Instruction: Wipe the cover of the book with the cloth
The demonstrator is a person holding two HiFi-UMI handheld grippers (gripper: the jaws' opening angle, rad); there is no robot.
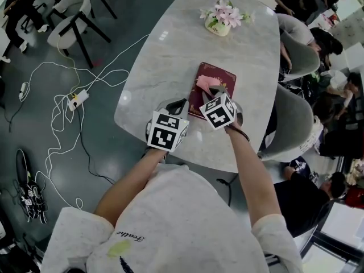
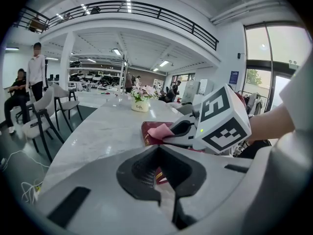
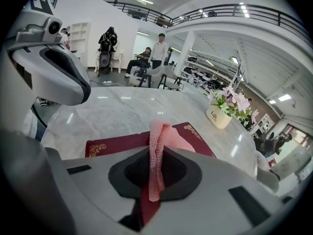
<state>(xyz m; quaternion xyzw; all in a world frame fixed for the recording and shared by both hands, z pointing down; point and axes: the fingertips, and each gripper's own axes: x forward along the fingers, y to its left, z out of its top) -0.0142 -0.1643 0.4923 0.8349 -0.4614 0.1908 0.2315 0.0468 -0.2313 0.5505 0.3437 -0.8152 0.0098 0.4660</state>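
Head view: book (image 1: 219,75) lengthwise away from person, cloth (image 1: 204,82) atop.

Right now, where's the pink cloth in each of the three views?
Head view: cloth at centre, on the book, just ahead of the right claw.
Left gripper view: cloth just right of centre.
Right gripper view: cloth at centre, pinched in the right claw.
Shared landmark: the flower pot beyond the book.

Open-plan office hall (mezzanine railing (image 2: 146,6), marble table (image 1: 170,56), chairs (image 1: 69,23))
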